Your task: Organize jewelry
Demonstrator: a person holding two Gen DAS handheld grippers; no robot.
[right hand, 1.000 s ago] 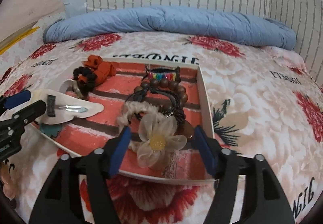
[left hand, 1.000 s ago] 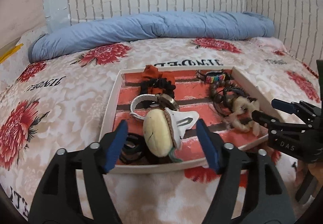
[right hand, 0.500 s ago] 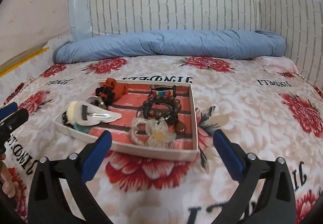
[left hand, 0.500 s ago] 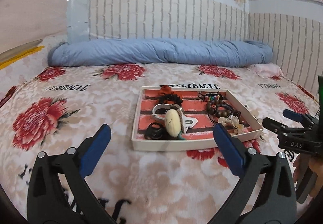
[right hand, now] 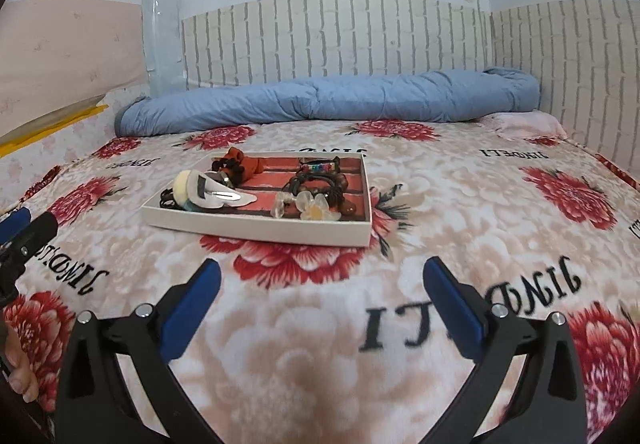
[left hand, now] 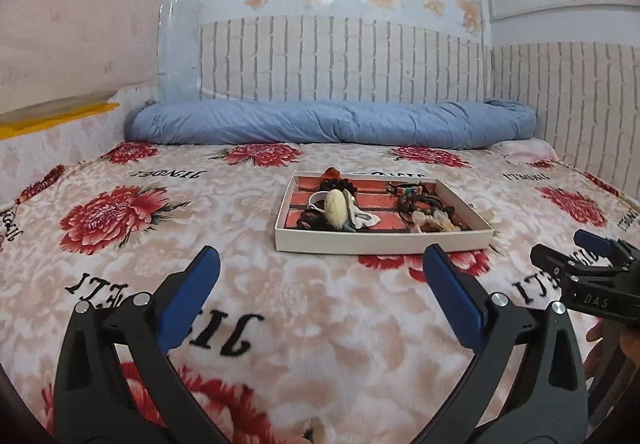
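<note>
Nearest to me, my left gripper (left hand: pixel 320 276) has its blue-padded fingers (left hand: pixel 188 296) spread wide with nothing between them, only the plush bed cover (left hand: pixel 340 344) below. My right gripper (right hand: pixel 320 284) is also released and empty, over the same soft blanket with red flowers and black letters. At the right edge of the left view the right gripper is cut off by the frame, so I see only a part of it. Farther on, the shallow rectangular tray (right hand: pixel 256 230) of white card lies on the bed, well apart from both grippers. Inside it, on a red brick-pattern lining, the jewelry (right hand: pixel 320 185) lies in a tangle: wooden beads, dark cords, a translucent flower (right hand: pixel 318 209), a pale oval piece (left hand: pixel 335 205). Small pieces are hard to separate. Behind, a rolled blue quilt (left hand: pixel 332 121) lies along the brick-pattern wall.
</note>
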